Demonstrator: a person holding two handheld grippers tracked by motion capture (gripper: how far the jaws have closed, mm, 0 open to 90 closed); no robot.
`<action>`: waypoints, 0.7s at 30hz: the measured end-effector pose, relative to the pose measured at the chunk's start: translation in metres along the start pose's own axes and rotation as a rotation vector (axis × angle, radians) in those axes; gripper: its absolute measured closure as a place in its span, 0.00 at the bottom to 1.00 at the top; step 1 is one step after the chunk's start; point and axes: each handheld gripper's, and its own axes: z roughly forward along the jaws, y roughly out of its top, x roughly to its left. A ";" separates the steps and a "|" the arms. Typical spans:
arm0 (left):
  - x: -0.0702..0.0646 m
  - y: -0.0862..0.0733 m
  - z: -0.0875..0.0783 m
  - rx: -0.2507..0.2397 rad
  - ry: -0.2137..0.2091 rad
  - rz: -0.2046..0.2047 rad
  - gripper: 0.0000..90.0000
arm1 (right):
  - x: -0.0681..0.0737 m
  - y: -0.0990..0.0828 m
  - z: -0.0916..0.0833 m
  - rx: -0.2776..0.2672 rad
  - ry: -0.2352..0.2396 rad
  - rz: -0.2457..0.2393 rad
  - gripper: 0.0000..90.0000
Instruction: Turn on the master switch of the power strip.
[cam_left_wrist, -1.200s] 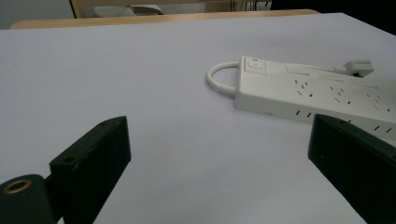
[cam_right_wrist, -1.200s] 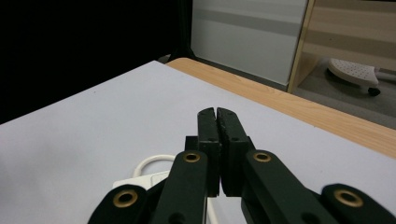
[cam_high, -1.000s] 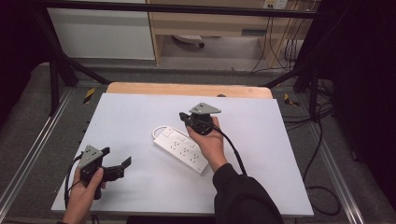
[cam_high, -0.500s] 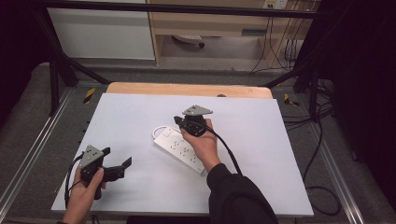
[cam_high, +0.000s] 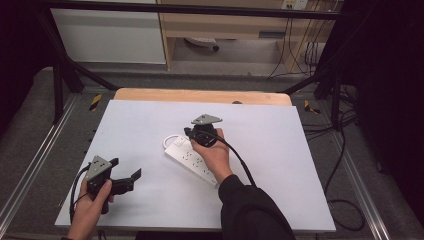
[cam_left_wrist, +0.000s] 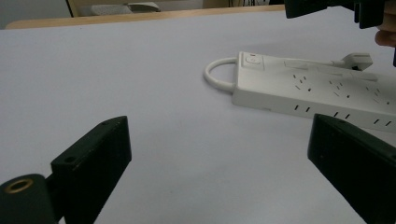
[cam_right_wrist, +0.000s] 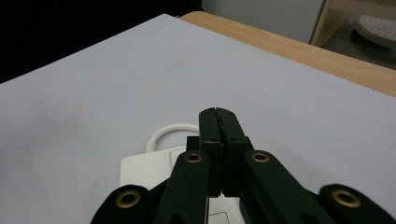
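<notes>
A white power strip (cam_high: 195, 162) lies slantwise at the middle of the table, its cable looping out of the far-left end (cam_high: 169, 141). In the left gripper view the strip (cam_left_wrist: 317, 91) has a switch at that end and a white plug (cam_left_wrist: 357, 59) lying on top. My right gripper (cam_high: 187, 133) hovers over the switch end; its jaws (cam_right_wrist: 218, 116) are shut with nothing between them, the strip (cam_right_wrist: 144, 172) and cable loop (cam_right_wrist: 170, 130) just beneath. My left gripper (cam_high: 126, 168) rests at the front left, open wide (cam_left_wrist: 219, 163), apart from the strip.
The white tabletop (cam_high: 280, 150) ends in a wooden strip (cam_high: 200, 95) at the far edge. A metal frame (cam_high: 30, 165) runs along both sides. Cables (cam_high: 345, 150) trail over the floor at the right.
My right gripper has shifted a little left and toward the person, coming down over the strip's switch end. The left gripper has stayed in place.
</notes>
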 end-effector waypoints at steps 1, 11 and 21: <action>0.000 0.000 0.000 -0.003 0.001 -0.003 0.07 | 0.000 0.000 0.001 0.001 -0.001 0.000 1.00; -0.001 0.000 0.001 0.007 -0.005 0.007 0.07 | 0.006 -0.006 0.008 0.039 0.013 -0.011 1.00; -0.001 -0.001 0.001 0.010 -0.005 0.008 0.07 | 0.012 -0.006 0.023 0.075 0.012 -0.030 1.00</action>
